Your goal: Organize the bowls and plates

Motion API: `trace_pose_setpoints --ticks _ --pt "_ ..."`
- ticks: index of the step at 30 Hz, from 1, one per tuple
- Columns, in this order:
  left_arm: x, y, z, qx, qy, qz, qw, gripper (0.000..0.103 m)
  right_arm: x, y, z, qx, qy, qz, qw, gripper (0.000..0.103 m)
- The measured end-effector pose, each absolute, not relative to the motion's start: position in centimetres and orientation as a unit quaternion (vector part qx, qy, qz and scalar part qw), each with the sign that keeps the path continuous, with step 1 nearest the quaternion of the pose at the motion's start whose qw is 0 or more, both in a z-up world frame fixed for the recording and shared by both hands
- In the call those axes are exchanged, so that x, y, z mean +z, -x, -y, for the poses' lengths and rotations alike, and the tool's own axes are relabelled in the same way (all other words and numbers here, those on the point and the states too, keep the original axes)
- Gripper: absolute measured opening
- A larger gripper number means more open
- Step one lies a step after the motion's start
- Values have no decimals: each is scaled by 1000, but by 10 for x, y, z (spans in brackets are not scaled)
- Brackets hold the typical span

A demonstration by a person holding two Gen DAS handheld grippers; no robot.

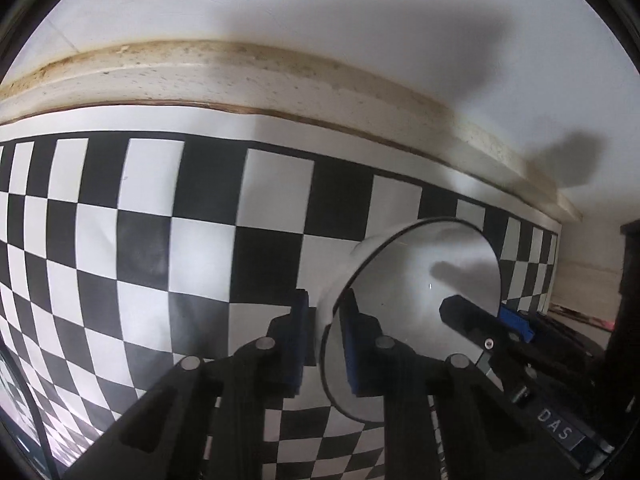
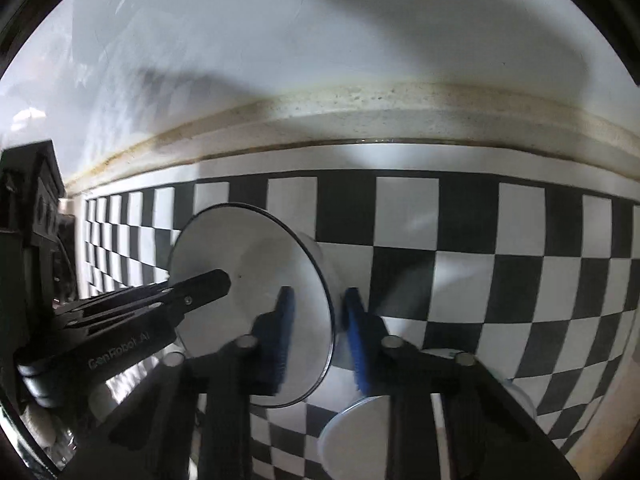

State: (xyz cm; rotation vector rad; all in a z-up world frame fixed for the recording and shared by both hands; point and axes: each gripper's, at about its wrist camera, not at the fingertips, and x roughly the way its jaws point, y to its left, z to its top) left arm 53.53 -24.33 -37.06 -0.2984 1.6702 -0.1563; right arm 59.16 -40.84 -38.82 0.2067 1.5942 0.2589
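Note:
A white bowl with a dark rim [image 1: 408,304] is held tilted on its side above the checkered cloth. My left gripper [image 1: 324,340] is shut on the bowl's rim, one blue pad outside and one inside. The same bowl shows in the right wrist view [image 2: 256,292], and my right gripper [image 2: 318,332] is shut on its opposite rim, one pad inside and one outside. The other gripper [image 2: 160,304] reaches into the bowl from the left there. A second white dish [image 2: 356,432] lies low on the cloth under the right gripper.
A black-and-white checkered cloth [image 1: 160,240] covers the table up to a stained cream ledge [image 1: 240,72] and a white wall. Dark furniture [image 2: 32,208] stands at the table's end.

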Motion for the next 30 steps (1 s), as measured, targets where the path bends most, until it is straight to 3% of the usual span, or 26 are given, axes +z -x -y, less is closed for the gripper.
trace_pose_setpoints --ticks 12,30 --pt "-354 -527 256 -63 105 -730 672 10 -379 -583 411 118 -101 -706 691 7" --pt "-268 -469 254 -90 76 -692 712 10 -273 -498 408 134 -94 -666 728 7"
